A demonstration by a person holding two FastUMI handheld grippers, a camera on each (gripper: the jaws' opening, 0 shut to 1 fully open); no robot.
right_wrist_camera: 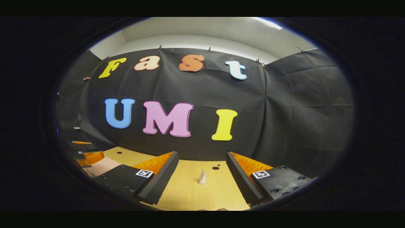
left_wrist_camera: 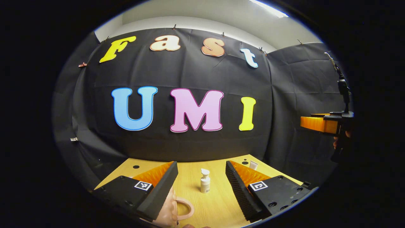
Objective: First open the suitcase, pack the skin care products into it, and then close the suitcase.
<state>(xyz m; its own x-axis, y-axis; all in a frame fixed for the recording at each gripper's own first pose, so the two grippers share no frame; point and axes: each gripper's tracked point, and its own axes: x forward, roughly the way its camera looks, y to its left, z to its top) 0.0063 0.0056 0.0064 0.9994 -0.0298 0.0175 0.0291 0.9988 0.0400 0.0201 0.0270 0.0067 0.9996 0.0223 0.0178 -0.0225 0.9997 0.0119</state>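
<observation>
Wooden table (left_wrist_camera: 218, 202), white pump bottle (left_wrist_camera: 205, 181) upright, pink suitcase (left_wrist_camera: 169, 209) (handle showing)

Your table (left_wrist_camera: 218, 202) is pale, smooth wood grain; the wall (left_wrist_camera: 190, 76) is matt, creased cloth. The bottle (left_wrist_camera: 205, 181) looks like glossy plastic, the suitcase (left_wrist_camera: 169, 207) smooth with a soft sheen.

Light comes from a ceiling strip light (left_wrist_camera: 269, 8) at the upper right, leaving the booth fairly dim. The wooden worktop (left_wrist_camera: 215, 202) glows evenly, with a soft shadow beside the pump bottle (left_wrist_camera: 205, 181). Fisheye distortion bends straight lines and darkens the edges; the centre stays sharp.
</observation>
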